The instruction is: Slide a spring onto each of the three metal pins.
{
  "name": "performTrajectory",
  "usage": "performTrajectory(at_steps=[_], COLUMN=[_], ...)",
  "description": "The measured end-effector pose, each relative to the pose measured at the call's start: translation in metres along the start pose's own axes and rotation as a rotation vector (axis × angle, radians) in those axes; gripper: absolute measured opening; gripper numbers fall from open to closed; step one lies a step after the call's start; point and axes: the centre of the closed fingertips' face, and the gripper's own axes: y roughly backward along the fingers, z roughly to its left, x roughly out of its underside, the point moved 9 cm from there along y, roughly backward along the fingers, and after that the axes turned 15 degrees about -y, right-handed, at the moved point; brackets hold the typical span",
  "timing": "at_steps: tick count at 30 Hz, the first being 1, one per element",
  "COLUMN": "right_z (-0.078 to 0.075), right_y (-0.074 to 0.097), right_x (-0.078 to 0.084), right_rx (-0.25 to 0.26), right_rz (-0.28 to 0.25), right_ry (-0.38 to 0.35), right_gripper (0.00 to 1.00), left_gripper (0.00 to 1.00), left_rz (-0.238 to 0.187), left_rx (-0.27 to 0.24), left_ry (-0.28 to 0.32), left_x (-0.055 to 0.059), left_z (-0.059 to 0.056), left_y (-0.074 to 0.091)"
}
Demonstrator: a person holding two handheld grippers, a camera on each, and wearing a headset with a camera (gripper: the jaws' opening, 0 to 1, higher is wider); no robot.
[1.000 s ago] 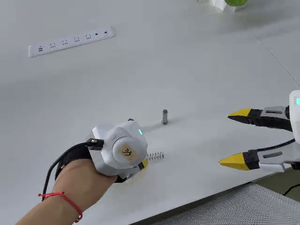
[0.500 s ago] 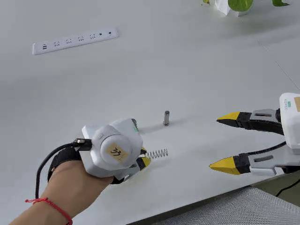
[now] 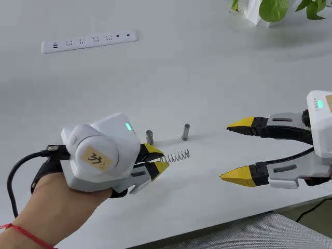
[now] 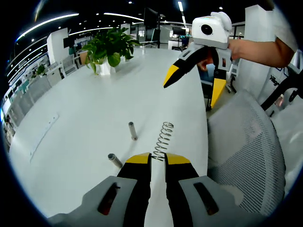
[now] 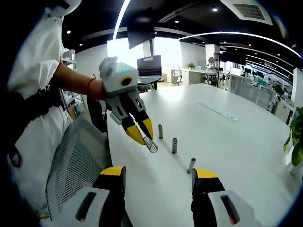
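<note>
Pinching one end of a loose spring [image 3: 177, 155], the left gripper [image 3: 163, 158] holds it above the white table [image 3: 207, 67], near a bare metal pin [image 3: 186, 132] and a neighbouring pin [image 3: 149, 137] wearing a coil. The right gripper [image 3: 225, 152] hangs well apart, jaws spread wide.

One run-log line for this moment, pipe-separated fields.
left gripper: shut on spring, held above table | right gripper: open, empty | bare pin: upright, no spring yet
</note>
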Motion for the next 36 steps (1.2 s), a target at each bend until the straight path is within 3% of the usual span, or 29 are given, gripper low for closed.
performTrajectory(at_steps=[6,11,17,26,36], right_z=[0.008,0.017,0.022,0.028,0.03], right_y=[-0.007,-0.012,-0.016,-0.019,-0.018], right_x=[-0.023,-0.041,-0.053,-0.065,-0.07], right_rx=[-0.042,-0.107,-0.138,-0.187,-0.208], right_rz=[0.007,-0.012,-0.001,0.026,0.027], right_ry=[0.055,0.073,0.095,0.123,0.132], right_gripper=[0.48,0.36,0.3,0.18,0.08], left_gripper=[0.07,0.07,0.07,0.07,0.07], left_rz=[-0.068,-0.127,-0.19,-0.256,-0.284], left_rx=[-0.011,-0.021,-0.032,-0.036,-0.033], left_ry=[0.006,0.026,0.049,0.06,0.06], left_x=[-0.01,-0.016,-0.021,-0.027,-0.028], left_z=[0.0,-0.001,0.0,-0.001,-0.003], left_y=[0.011,0.02,0.029,0.039,0.042])
